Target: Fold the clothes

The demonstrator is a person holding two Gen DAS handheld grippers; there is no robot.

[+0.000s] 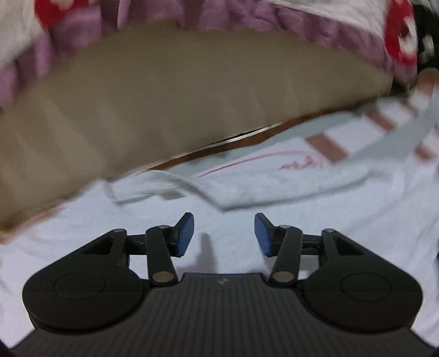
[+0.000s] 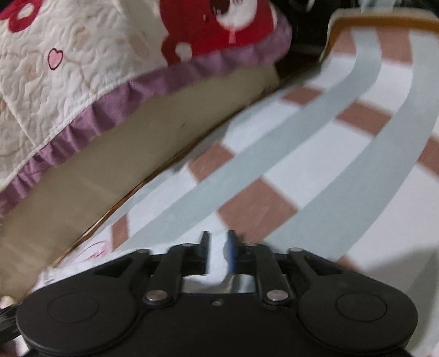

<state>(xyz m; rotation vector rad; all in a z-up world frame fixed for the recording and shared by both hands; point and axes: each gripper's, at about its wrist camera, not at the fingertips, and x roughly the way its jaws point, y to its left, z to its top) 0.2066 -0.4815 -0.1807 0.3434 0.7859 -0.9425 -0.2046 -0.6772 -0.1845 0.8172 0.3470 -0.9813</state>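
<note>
Left gripper (image 1: 224,232) agape over blurred white garment (image 1: 274,181), right gripper (image 2: 218,252) pinching it.

Left wrist view:
Left gripper (image 1: 223,233): lower centre, over the garment (image 1: 274,181).
Garment: across the lower half, on the cloth (image 1: 406,129).
Cloth: right edge, behind the garment.
Panel (image 1: 178,96): centre and left, behind the garment.
Quilt (image 1: 247,16): top edge, above the panel.

Right wrist view:
Right gripper (image 2: 218,252): bottom centre, with fabric between the jaws.
Garment (image 2: 90,252): lower left, beside the gripper.
Cloth (image 2: 315,153): centre and right, before the gripper.
Panel (image 2: 109,164): left, along the cloth's edge.
Quilt (image 2: 82,68): upper left, overhanging the panel.
</note>
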